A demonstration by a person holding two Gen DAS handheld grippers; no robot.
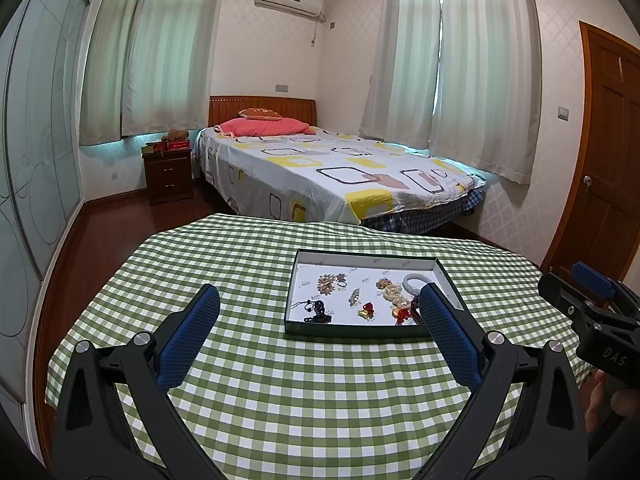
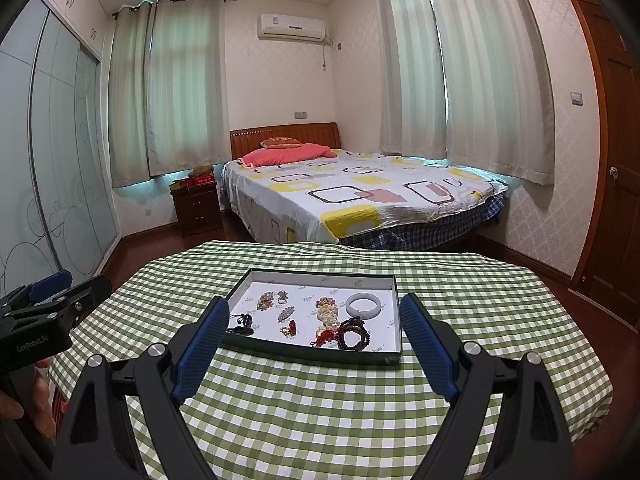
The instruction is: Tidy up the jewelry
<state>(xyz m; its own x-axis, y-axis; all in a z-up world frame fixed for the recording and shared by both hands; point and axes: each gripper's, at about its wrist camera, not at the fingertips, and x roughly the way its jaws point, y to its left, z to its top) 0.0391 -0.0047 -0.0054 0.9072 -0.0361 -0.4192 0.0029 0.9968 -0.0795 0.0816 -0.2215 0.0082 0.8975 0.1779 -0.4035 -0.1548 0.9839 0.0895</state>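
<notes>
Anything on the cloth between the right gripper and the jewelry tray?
Nothing: only bare green checked tablecloth lies between the open right gripper and the tray, seen in the right wrist view.

Beyond the tongs, a wooden-headboard bed under a patterned white sheet (image 1: 328, 172) is being flanked by pale drawn curtains (image 1: 448, 64); a dark wooden nightstand (image 1: 168, 174) is being lit faintly at far left.

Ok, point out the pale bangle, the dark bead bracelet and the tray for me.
pale bangle (image 2: 363, 303): right wrist view, on the near side of its ring.
dark bead bracelet (image 2: 354, 334): right wrist view, on the coiled beads.
tray (image 2: 320, 354): right wrist view, on its dark near wall.
</notes>
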